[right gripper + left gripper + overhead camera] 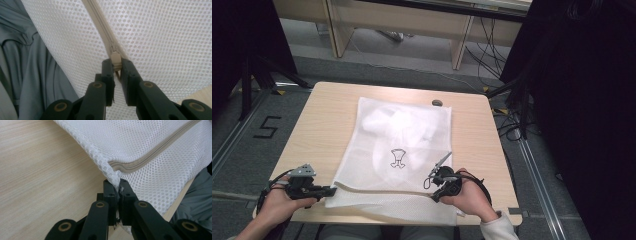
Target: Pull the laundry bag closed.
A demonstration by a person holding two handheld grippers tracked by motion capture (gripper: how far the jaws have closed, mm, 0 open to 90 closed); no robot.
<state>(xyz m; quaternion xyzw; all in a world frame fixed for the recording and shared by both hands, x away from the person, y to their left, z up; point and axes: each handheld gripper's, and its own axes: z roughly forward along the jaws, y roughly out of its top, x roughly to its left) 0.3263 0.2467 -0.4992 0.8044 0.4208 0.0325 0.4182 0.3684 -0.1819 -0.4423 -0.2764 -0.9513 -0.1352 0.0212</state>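
Observation:
A white mesh laundry bag with a small black print lies flat on the wooden table, its near edge hanging over the front. White cloth shows through the mesh at its far end. My left gripper is shut on the bag's near-left corner; in the left gripper view the mesh corner is pinched between the jaws beside the beige zipper. My right gripper is at the bag's near right, shut on the beige zipper pull, with the zipper track running away from it.
A small dark object lies on the table just beyond the bag's far-right corner. Grey trousers show below the table's front edge. Black stands and cables flank the table on the floor; wooden furniture stands behind.

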